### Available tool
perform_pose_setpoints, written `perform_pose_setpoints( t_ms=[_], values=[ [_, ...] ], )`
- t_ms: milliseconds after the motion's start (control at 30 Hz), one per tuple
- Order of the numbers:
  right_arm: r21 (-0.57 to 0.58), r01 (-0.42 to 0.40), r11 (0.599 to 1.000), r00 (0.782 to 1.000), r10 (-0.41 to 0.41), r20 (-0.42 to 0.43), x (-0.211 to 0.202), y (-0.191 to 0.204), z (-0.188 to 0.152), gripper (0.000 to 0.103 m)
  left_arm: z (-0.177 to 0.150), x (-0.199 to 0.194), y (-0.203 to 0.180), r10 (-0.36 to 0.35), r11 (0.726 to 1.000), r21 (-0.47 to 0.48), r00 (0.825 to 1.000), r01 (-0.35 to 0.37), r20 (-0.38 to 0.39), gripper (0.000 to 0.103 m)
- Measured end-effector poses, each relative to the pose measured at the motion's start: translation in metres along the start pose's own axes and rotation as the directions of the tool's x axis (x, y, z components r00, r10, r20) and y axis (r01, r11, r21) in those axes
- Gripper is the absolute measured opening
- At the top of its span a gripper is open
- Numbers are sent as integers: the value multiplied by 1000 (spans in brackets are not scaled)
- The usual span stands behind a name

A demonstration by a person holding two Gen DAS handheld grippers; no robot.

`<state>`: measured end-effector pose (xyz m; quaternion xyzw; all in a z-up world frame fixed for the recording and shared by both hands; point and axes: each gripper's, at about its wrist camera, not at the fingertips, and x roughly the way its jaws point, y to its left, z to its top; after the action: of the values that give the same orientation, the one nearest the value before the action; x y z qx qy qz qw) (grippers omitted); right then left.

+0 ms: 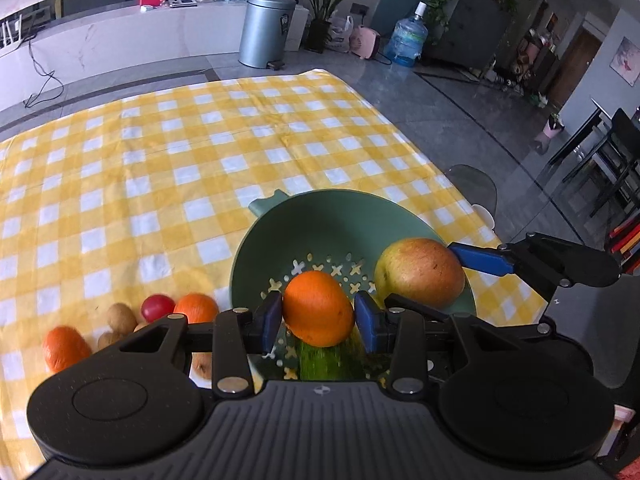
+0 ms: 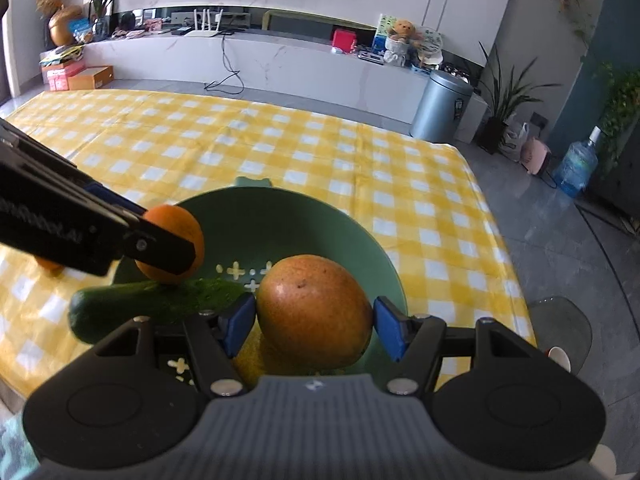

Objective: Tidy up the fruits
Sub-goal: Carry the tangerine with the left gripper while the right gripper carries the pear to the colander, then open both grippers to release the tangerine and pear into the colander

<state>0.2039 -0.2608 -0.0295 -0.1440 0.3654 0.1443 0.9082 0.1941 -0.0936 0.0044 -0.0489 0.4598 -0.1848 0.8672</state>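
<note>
My left gripper is shut on an orange, held over the green colander bowl. My right gripper is shut on a large red-yellow mango over the same bowl; the mango sits at the bowl's right side in the left wrist view. A cucumber lies across the bowl's left side, under the held orange. Something yellow lies under the mango. Two more oranges, a red fruit and small brown ones lie on the cloth left of the bowl.
The yellow checked tablecloth covers the table; its right edge runs close past the bowl. A clear chair stands at that edge. A grey bin and a water bottle stand on the floor beyond.
</note>
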Motion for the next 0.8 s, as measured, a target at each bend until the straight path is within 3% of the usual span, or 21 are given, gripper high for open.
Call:
perform_pose_setpoints(
  t_ms=[433, 700, 800],
  values=[
    [-33, -60, 998, 998, 59, -27, 23, -10, 20, 62, 17, 28, 3, -17, 1000, 10, 999, 17, -33, 44],
    [-17, -145, 989, 985, 143, -101, 43, -20, 33, 62, 22, 40, 15, -53, 998, -45, 997, 51, -51, 44],
    [14, -167, 986, 978, 168, -125, 50, -25, 35, 62, 20, 43, 19, -36, 998, -59, 997, 32, -64, 44]
  ],
)
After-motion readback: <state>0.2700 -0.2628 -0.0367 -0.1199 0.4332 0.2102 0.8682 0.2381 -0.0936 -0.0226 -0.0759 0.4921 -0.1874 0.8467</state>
